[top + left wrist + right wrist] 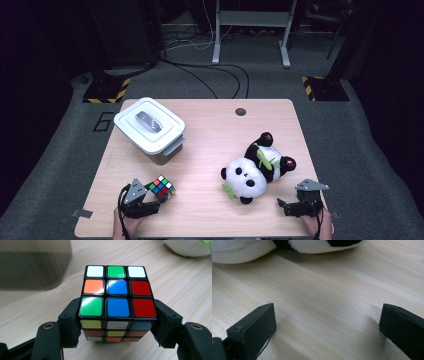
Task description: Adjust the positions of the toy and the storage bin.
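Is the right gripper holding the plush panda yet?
No, the right gripper has its jaws wide apart over bare table, with the plush panda lying beyond them.

Toward the upper left of the wooden table (210, 130), we see a white lidded container (150, 126) with a grey handle (148, 121) set into its lid. Right of centre lies a plush panda (257, 167), on its back, a green leaf (265, 161) stitched on its belly and another at its lower side. Near the table's far edge, a small round cable hole (240, 111) marks the top. Beyond the table, at the top of the frame, we find grey carpet, black cables (210, 75), two yellow-and-black striped base plates (106, 90) and the white legs of a stand (250, 30).
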